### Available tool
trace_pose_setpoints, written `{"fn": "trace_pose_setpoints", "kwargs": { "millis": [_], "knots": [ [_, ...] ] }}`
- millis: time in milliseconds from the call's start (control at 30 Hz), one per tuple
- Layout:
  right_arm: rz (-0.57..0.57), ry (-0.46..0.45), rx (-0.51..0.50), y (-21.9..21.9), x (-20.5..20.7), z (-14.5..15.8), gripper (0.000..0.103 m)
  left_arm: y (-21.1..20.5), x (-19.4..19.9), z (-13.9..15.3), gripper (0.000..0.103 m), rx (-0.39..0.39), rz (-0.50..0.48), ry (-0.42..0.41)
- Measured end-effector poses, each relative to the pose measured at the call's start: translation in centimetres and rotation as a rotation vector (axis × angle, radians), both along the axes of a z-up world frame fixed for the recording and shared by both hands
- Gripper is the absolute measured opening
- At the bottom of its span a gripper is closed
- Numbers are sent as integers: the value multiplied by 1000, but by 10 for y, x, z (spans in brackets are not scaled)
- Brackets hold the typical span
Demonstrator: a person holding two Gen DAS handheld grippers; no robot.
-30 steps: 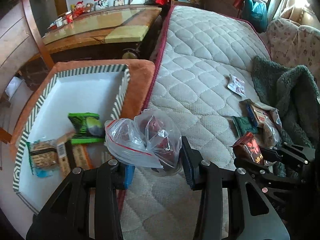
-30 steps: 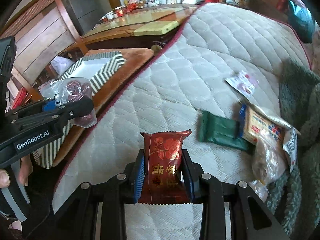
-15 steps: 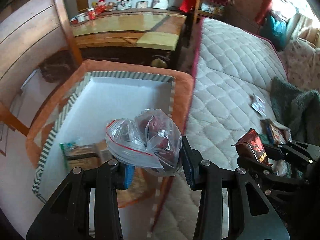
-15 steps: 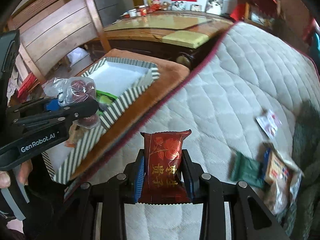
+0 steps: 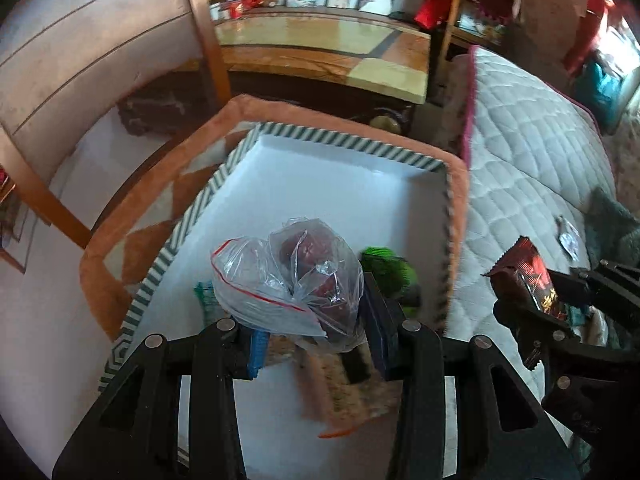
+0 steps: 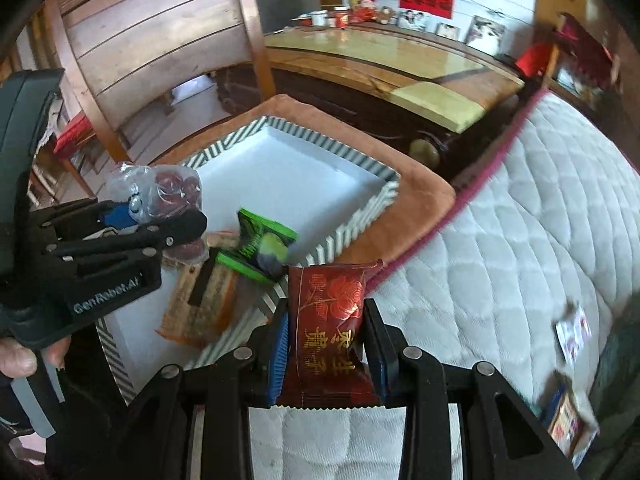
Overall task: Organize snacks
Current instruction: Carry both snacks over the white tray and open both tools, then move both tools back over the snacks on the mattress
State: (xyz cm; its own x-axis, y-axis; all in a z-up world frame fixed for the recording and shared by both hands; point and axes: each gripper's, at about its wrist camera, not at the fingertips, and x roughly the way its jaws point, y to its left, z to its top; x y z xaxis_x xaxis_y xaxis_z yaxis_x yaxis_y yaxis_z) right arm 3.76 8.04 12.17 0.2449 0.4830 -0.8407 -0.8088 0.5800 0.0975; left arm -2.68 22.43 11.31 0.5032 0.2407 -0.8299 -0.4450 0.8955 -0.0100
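The left gripper (image 5: 312,336) grasped a clear bag (image 5: 292,280) above the striped box (image 5: 344,142). To its right, the right gripper (image 6: 326,354) clenched a red packet (image 6: 330,320) over the box's near-right edge.

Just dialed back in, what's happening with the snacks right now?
Both grippers are loaded. The left gripper holds a clear plastic bag of dark red snacks over the striped box, which already has a green packet and a brown one inside. The right gripper clamps a red packet just beside the box, above the quilted mattress.
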Motion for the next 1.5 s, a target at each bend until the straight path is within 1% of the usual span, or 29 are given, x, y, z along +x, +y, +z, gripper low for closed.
{"fn": "trace_pose_setpoints", "kwargs": {
  "millis": [233, 367, 567, 733, 800, 900, 933, 1067, 1100, 1167, 1233, 1300, 1367, 1500],
  "knots": [
    [74, -12, -19, 43, 3, -2, 33, 27, -2, -14, 40, -11, 52, 25],
    [103, -1, -37, 65, 8, -10, 33, 37, -3, -21, 40, -21, 72, 34],
    [124, 34, -55, 88, 13, -27, 33, 45, -3, -24, 40, -22, 93, 29],
    [117, 45, -54, 101, 12, -33, 34, 55, -4, -25, 40, -26, 116, 25],
    [108, 55, -44, 102, 12, -33, 36, 56, -4, -24, 42, -37, 118, 25],
    [115, 49, -26, 99, 7, -28, 50, 57, -3, -24, 43, -34, 112, 32],
    [111, 41, -21, 96, 5, -26, 51, 56, -3, -23, 43, -29, 112, 32],
    [90, 40, 16, 87, 2, -18, 52, 55, -8, -17, 45, -22, 118, 13],
    [85, 42, 23, 85, 1, -16, 52, 55, -9, -15, 47, -22, 123, 7],
    [82, 39, 36, 81, -2, -13, 52, 58, -13, -10, 57, -31, 132, -9],
    [76, 33, 51, 77, -5, -9, 52, 59, -16, -4, 59, -35, 140, -27],
    [68, 20, 62, 71, -11, -3, 52, 57, -18, 1, 64, -32, 137, -39],
    [61, -4, 66, 65, -17, 1, 52, 52, -20, 6, 65, -31, 126, -50],
    [19, -60, 56, 39, -26, 9, 52, 35, -18, 13, 65, -41, 88, -69]
  ]
}}
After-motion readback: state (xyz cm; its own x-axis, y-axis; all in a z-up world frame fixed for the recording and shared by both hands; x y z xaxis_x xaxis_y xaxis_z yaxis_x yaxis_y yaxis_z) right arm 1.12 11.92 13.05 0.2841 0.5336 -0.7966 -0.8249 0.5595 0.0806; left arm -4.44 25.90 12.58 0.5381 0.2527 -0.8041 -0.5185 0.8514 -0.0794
